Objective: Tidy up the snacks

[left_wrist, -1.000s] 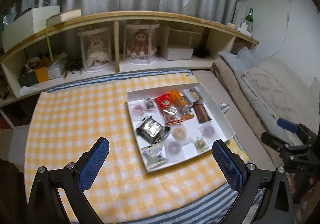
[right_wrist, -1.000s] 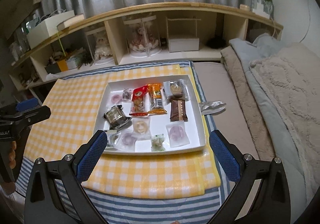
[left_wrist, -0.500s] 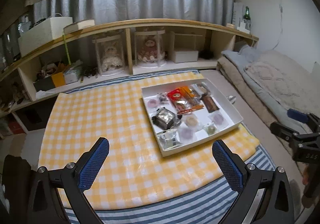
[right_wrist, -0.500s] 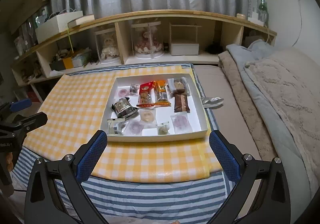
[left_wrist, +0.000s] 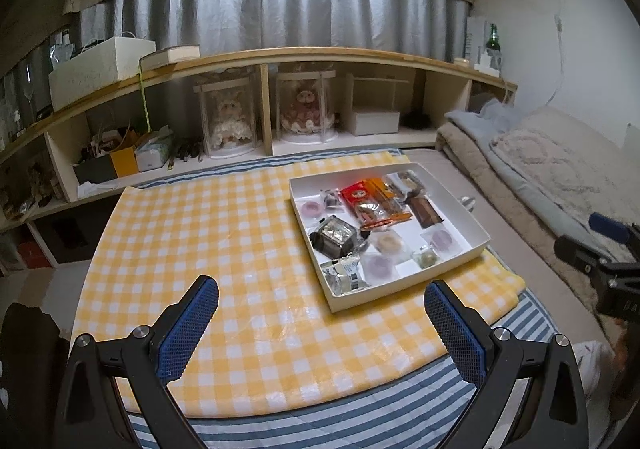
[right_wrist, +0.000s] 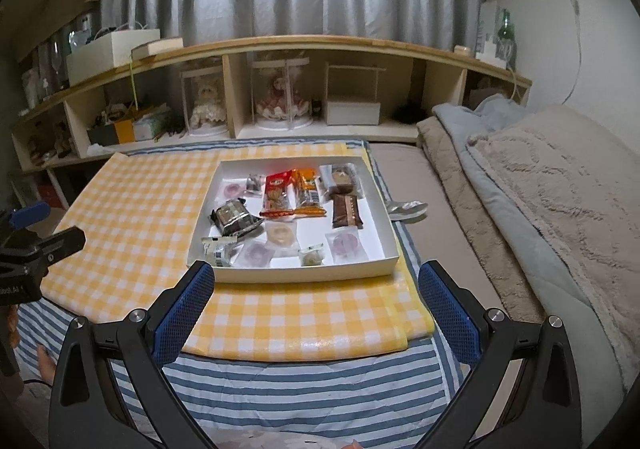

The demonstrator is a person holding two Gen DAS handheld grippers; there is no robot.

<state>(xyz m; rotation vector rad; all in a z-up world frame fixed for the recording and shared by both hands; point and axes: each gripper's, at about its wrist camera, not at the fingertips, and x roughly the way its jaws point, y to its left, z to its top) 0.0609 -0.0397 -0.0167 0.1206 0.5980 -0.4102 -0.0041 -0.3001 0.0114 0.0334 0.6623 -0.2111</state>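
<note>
Left wrist view: left gripper [left_wrist: 320,313], fingers spread and holding nothing, hangs over bare yellow checked cloth [left_wrist: 208,233]; the white snack tray [left_wrist: 404,291] lies toward the cloth's right edge.

Right wrist view: right gripper [right_wrist: 314,297], fingers spread and holding nothing, frames the tray's [right_wrist: 304,273] near wall; striped bedding [right_wrist: 320,389] borders the cloth.

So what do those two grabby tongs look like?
Both match. The left tongs and right tongs each have two black angular arms with silver screws at the joints. Each finger wears a bright blue pad with a bumpy grid texture. Small white lettering marks the black body. No cables show.
</note>
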